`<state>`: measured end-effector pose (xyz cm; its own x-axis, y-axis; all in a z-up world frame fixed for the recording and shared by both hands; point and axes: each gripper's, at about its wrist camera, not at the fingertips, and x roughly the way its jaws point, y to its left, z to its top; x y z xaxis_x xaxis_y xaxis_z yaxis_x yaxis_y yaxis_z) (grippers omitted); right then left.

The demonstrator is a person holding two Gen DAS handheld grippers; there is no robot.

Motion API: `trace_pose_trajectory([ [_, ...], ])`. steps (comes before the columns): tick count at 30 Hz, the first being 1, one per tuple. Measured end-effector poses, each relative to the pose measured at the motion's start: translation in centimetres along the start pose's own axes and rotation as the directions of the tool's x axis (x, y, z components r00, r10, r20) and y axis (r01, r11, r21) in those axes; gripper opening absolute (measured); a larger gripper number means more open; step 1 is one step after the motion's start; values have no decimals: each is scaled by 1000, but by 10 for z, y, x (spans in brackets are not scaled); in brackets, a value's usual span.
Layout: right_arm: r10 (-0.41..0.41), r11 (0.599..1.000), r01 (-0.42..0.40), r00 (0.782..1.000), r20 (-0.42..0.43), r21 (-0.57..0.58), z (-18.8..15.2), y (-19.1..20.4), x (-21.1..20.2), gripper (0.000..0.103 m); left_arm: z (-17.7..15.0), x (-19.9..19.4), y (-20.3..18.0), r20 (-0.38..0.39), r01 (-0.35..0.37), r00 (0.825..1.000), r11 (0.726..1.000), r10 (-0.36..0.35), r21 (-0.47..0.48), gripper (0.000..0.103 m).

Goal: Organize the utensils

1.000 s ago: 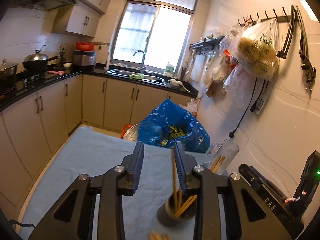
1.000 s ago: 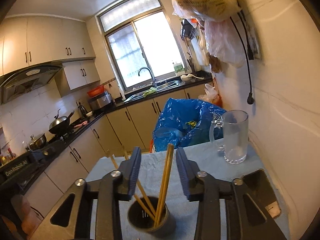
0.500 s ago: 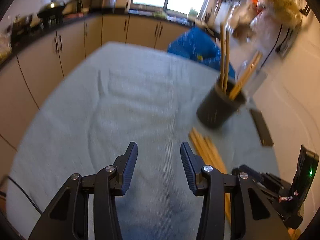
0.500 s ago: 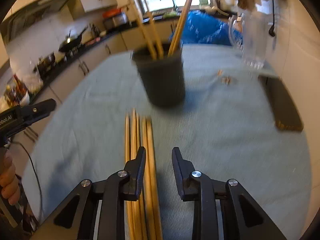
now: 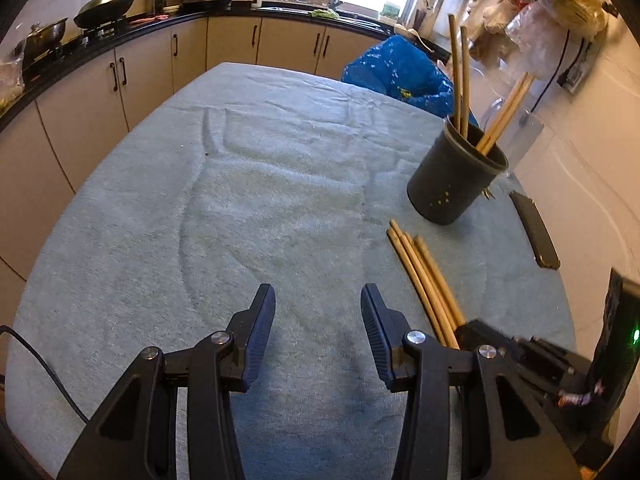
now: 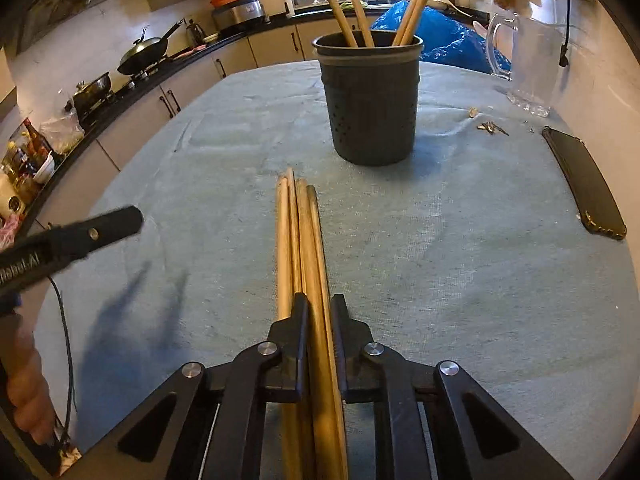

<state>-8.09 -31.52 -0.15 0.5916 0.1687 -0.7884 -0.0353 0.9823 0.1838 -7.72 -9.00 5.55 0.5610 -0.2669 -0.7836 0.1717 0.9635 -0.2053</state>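
A bundle of wooden chopsticks [image 6: 298, 240] lies on the blue-grey table cloth [image 6: 440, 264], pointing at a dark utensil holder [image 6: 372, 100] with several chopsticks standing in it. My right gripper [image 6: 319, 308] is shut on chopsticks of the bundle near their close end. In the left wrist view the bundle [image 5: 424, 276] lies right of my left gripper [image 5: 318, 312], which is open and empty above bare cloth. The holder [image 5: 456, 176] stands beyond the bundle there.
A black phone [image 6: 584, 184] lies right of the holder, with small keys [image 6: 490, 127] and a clear glass mug [image 6: 528, 68] behind. A blue bag [image 5: 400, 72] sits past the table's far edge. Kitchen cabinets [image 5: 120, 80] line the left.
Both grippers dropped from high over the holder to low over the table. My right gripper closed on chopsticks of the lying bundle. My left gripper stayed open.
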Motion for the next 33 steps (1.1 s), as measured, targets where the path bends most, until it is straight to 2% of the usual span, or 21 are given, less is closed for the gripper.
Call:
trace_pose_trajectory([
  [3, -102, 989, 100, 995, 8, 112, 0, -29, -4, 16, -3, 6, -8, -20, 9, 1000, 1000, -9, 25, 43],
  [4, -124, 982, 120, 992, 16, 148, -2, -38, -8, 23, -4, 9, -12, -28, 13, 1000, 999, -12, 33, 43],
  [7, -174, 966, 172, 985, -6, 194, -9, -63, -15, 24, -6, 19, -25, -58, 32, 998, 997, -29, 64, 43],
  [10, -155, 964, 151, 988, 0, 218, -17, -76, -19, 25, -7, 29, -42, -79, 50, 996, 993, -42, 103, 43],
  [15, -150, 970, 145, 989, 13, 197, -22, -78, -23, 25, -7, 55, -65, -123, 27, 992, 986, -7, 165, 43],
  [16, -145, 972, 140, 989, 15, 191, -21, -77, -21, 25, -7, 59, -68, -128, 19, 992, 984, 4, 176, 40],
  [18, -142, 974, 137, 990, 15, 180, -18, -74, -20, 25, -7, 63, -75, -103, -19, 994, 976, 42, 215, 26],
  [19, -137, 977, 133, 991, 12, 165, -17, -73, -20, 25, -7, 64, -78, -100, -29, 994, 973, 53, 229, 13],
  [20, -133, 980, 130, 991, 9, 153, -15, -72, -19, 24, -7, 65, -80, -95, -45, 993, 970, 70, 240, 11],
  [22, -133, 980, 132, 991, 2, 146, -16, -71, -18, 11, -7, 66, -80, -95, -44, 993, 968, 69, 246, 11],
  [27, -59, 975, 63, 998, -23, 215, -19, -83, -24, 8, -6, 62, -69, -126, -8, 991, 958, 46, 287, 8],
  [33, 24, 963, 5, 994, -104, 269, -41, -90, -42, 8, -15, 43, -34, -232, 112, 972, 938, -35, 327, 7],
])
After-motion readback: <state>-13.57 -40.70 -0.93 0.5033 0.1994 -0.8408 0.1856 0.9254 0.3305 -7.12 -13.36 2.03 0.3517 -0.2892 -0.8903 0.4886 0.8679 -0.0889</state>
